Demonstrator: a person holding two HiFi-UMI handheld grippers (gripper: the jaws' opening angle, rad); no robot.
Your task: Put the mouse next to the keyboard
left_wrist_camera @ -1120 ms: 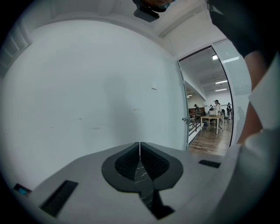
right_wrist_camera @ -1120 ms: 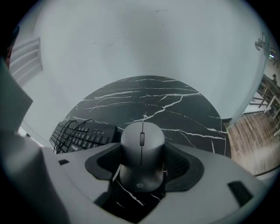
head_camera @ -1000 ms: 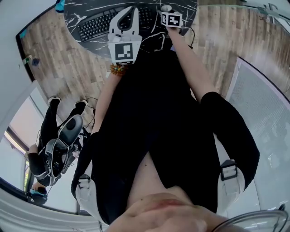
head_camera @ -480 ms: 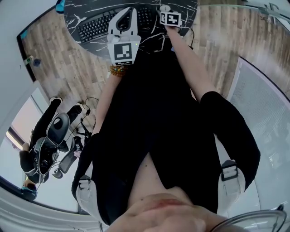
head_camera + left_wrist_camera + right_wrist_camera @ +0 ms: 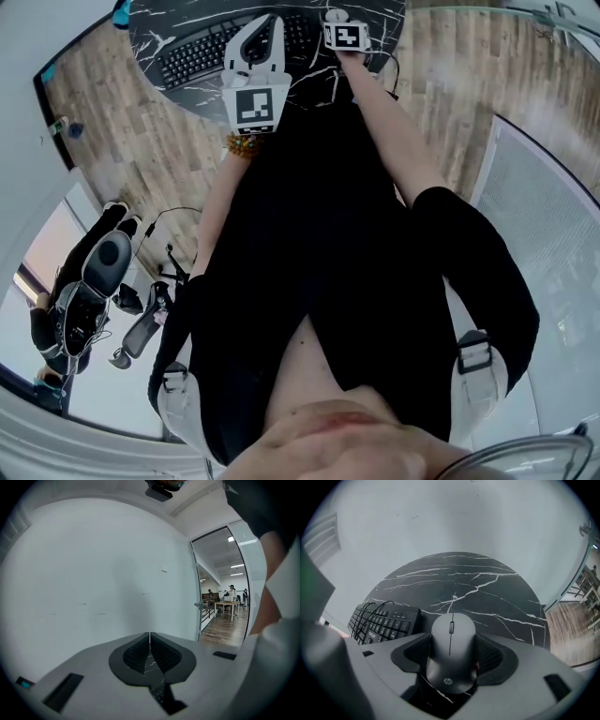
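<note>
Mouse [image 5: 451, 653] is clamped in your right gripper [image 5: 452, 657]. It's dark grey, with the scroll wheel at the far end and the logo end nearest the camera. Both ribbed pads [image 5: 490, 656] press on its flanks, so the jaws are held at mouse width with nothing else between them. The mouse is over the round black marble table [image 5: 487, 588], on the side nearest you. Can't tell whether its underside touches the top or hangs just above it. The black keyboard [image 5: 384, 623] lies just beside the mouse on its left. Its right-hand end is close to the left jaw and not touching the mouse. A thin black cable [image 5: 365, 606] loops across the keys toward the far left.

Your left gripper [image 5: 150, 639] holds nothing. Its jaws are pressed together tip to tip, with only a hairline seam between the pads. It points at a plain white wall [image 5: 93, 573]. Through the notch under the pads you get a sliver of marble and a few keys.

The head view puts the left gripper over the middle of the keyboard and the right gripper by the keyboard's right end, both arms stretched forward over the table. The left gripper's marker cube [image 5: 255, 108] faces up at the camera. There's a beaded bracelet [image 5: 242, 143] on your left wrist and a wood-plank floor [image 5: 141, 141] around the table.
</note>
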